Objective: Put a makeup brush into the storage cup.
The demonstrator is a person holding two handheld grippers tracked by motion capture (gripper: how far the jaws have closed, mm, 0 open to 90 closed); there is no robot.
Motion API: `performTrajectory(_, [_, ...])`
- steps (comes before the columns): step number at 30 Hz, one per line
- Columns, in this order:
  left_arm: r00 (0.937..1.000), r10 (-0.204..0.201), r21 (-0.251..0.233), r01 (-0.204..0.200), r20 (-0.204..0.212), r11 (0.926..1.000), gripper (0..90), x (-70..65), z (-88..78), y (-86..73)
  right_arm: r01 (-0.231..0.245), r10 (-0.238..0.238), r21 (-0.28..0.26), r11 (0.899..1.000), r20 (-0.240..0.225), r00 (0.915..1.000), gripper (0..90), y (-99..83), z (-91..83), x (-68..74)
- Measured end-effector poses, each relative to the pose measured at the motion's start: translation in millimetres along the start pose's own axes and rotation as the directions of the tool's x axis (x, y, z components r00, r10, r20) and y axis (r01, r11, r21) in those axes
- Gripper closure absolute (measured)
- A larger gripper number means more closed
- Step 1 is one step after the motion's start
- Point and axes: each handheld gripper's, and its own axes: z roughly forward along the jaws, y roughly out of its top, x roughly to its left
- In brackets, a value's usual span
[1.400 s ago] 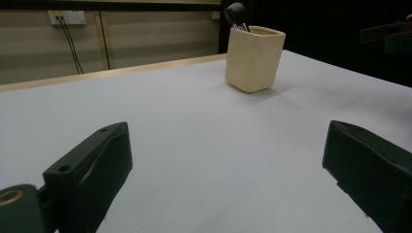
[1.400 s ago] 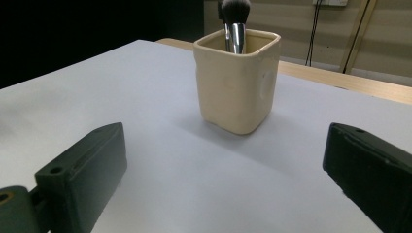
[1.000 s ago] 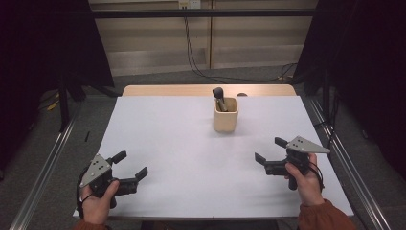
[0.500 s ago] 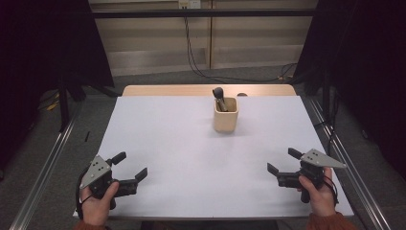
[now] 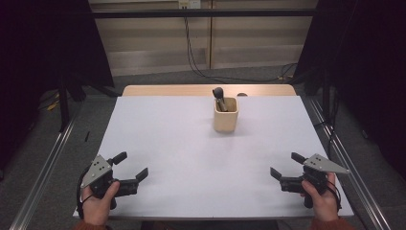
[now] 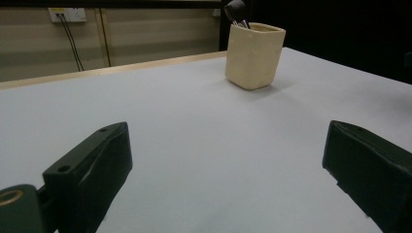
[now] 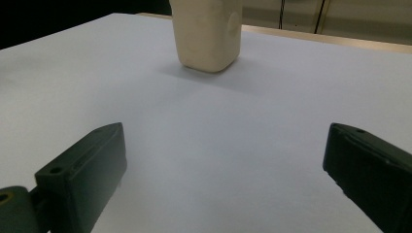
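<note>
Near the table's (image 5: 158, 143) far edge: cup (image 5: 225, 115) upright, dark tool (image 5: 219, 97) inside. Well apart from it, left hand-held gripper (image 5: 130, 165) and right hand-held gripper (image 5: 286, 166), jaws spread, empty. Likely risk: tipping the cup with a careless reach.

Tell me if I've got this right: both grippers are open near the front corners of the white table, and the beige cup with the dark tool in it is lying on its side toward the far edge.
Not quite. The beige cup stands upright, as the high view shows, the dark tool sticking up out of it. The rest holds: the left gripper and right gripper are open near the front corners of the white table.
</note>
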Motion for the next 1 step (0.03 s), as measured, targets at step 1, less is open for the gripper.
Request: performTrajectory(1, [1.0000, 0.002, 0.000, -0.002, -0.001, 1.0000, 3.9, 0.0, -0.1, 0.0, -0.002, 0.002, -0.001, 1.000, 0.004, 1.0000, 1.7, 0.1, -0.1, -0.2])
